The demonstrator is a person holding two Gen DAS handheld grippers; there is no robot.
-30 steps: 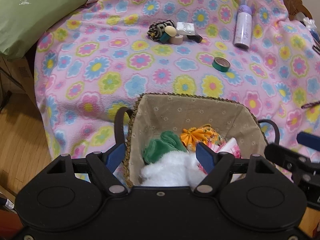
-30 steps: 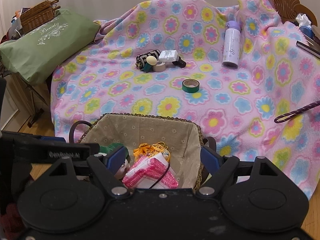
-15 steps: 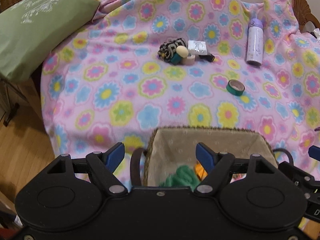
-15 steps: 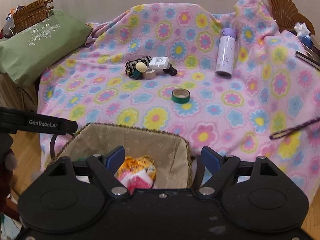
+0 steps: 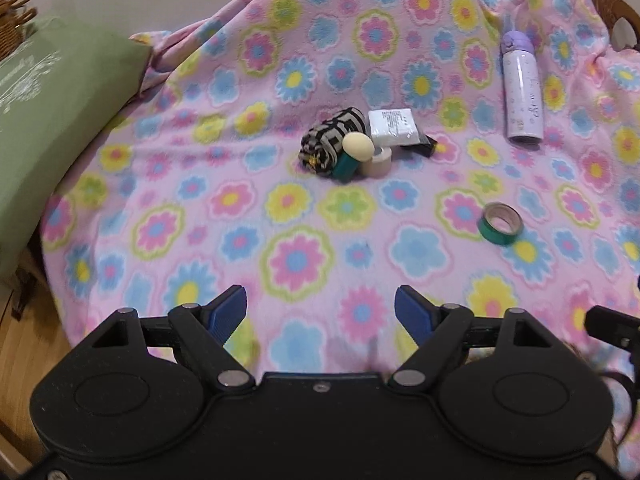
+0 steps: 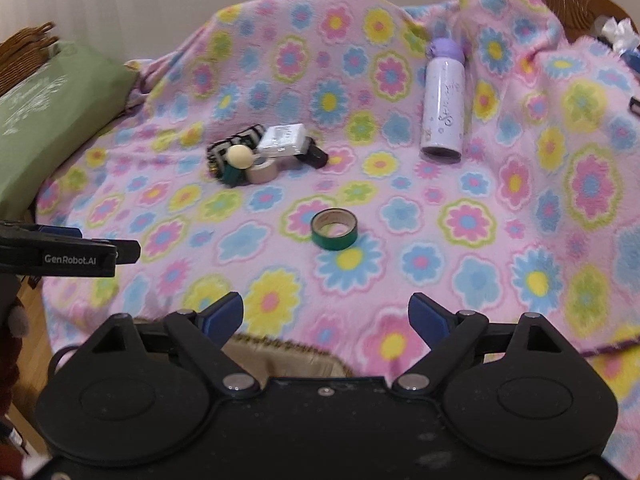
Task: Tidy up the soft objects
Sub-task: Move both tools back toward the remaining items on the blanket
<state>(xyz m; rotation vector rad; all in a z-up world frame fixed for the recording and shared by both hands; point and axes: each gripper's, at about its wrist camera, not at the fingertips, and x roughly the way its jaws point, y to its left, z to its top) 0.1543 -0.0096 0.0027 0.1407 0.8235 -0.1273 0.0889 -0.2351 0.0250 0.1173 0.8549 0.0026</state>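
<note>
Both grippers have drawn back from the basket (image 6: 280, 354), which a second ago filled the lower middle of each view with soft items inside; only its braided rim and a strip of beige lining show now in the right wrist view, contents hidden. Left gripper (image 5: 320, 312): jaws spread and opening, nothing between them. Right gripper (image 6: 326, 314): jaws spread and opening, over the basket rim but holding nothing. On the flowered blanket (image 5: 296, 256) lie one purple bottle (image 5: 522, 88), one green tape roll (image 5: 500, 224), and one cluster of touching items: one black-and-white rolled cloth (image 5: 330, 144), one green-based sponge applicator (image 5: 352, 156), one beige tape roll (image 5: 378, 160), one white packet (image 5: 392, 126) and one black object (image 5: 424, 146). One green pillow (image 5: 48, 128) lies at the left edge.
</note>
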